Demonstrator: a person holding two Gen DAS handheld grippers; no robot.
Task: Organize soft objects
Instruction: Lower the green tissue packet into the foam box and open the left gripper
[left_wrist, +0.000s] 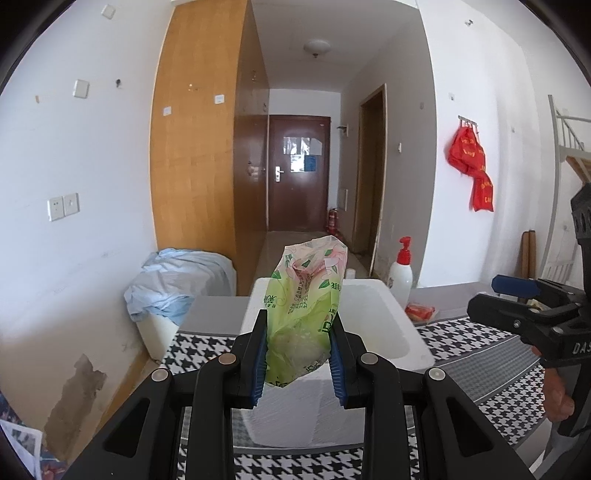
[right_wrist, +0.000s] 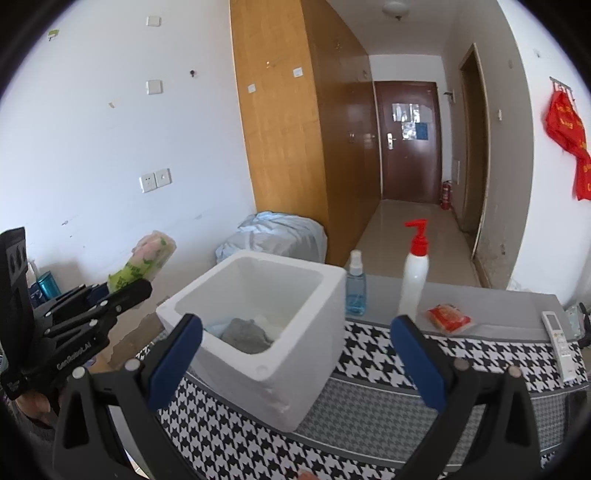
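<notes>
The left gripper (left_wrist: 298, 363) was clamped on a green plastic packet (left_wrist: 304, 314), its blue pads pressing the lower half from both sides while the crumpled top stood up above the fingertips. Directly behind and below those jaws sat the white foam box (left_wrist: 388, 332), its near wall just under the packet and its open mouth stretching away ahead and to the right. Past the box's far rim, to the right, stood a white pump bottle (left_wrist: 402, 275) with a red top, and a red packet (left_wrist: 420, 312) lay on the table beside it.

The right gripper (right_wrist: 295, 354) stood released, jaws spread wide with nothing between the pads. Framed in that gap was the foam box (right_wrist: 314, 280), its near corner close to the left pad. Inside lay a grey soft item (right_wrist: 245, 332) against the near wall, with pale things beside it; the rest of the cavity was free. Beyond the box's right wall stood a blue spray bottle (right_wrist: 355, 284), then the pump bottle (right_wrist: 414, 273) and the red packet (right_wrist: 448, 317), all on the bare grey strip past the houndstooth cloth (right_wrist: 369, 350). A white remote (right_wrist: 561, 343) lay far to the right, near the table edge.

Left of the right jaws, the left gripper (right_wrist: 144, 284) held the green packet (right_wrist: 147, 262) out beyond the box's left rim, clear of the table edge. The cloth between the box and the bottles lay open.
</notes>
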